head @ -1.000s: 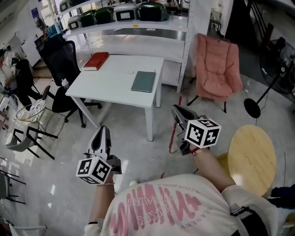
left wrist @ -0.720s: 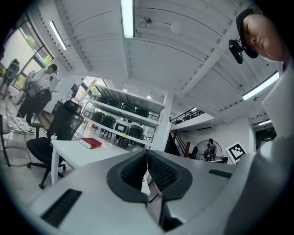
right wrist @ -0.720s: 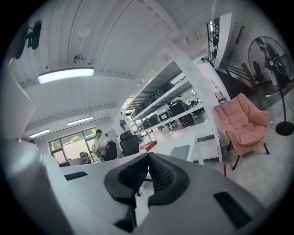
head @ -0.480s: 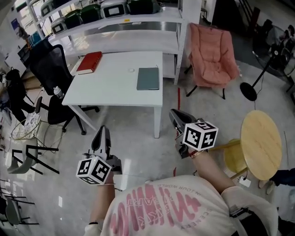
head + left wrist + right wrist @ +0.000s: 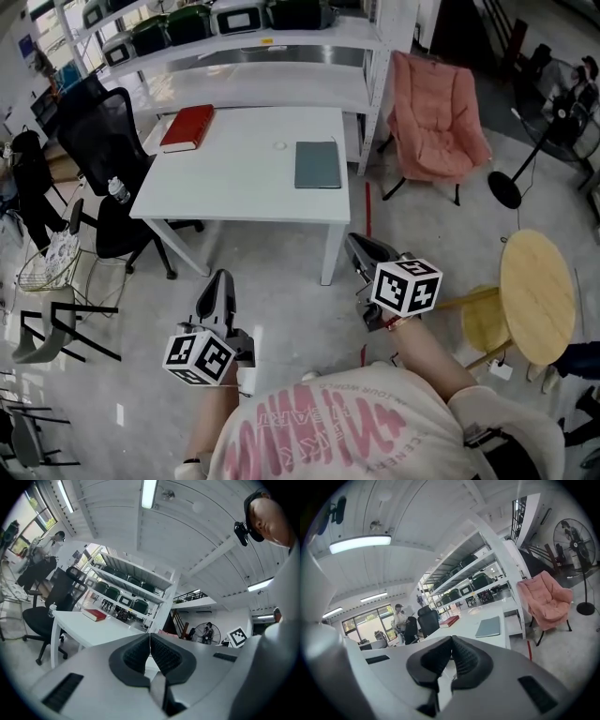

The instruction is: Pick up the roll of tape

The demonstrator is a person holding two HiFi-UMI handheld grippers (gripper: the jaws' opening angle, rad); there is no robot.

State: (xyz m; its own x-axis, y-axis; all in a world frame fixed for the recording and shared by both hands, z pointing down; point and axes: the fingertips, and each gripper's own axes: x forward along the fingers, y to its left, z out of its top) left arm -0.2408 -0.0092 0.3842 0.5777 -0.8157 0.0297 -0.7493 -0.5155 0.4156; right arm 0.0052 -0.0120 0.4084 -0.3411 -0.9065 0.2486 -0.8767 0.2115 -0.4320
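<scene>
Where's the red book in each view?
Head view: red book, upper left, on a far corner of the table.
Left gripper view: book left of centre, above the jaws.
Right gripper view: book at centre, above the jaws.
Shared landmark: the white table.

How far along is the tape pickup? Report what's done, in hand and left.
Done: nothing visible; the person stands short of the white table. In hand: nothing; the left gripper and right gripper are both shut and empty. Left: reach the small pale ring between the red book and grey notebook, probably the tape roll, and grip it.
</scene>
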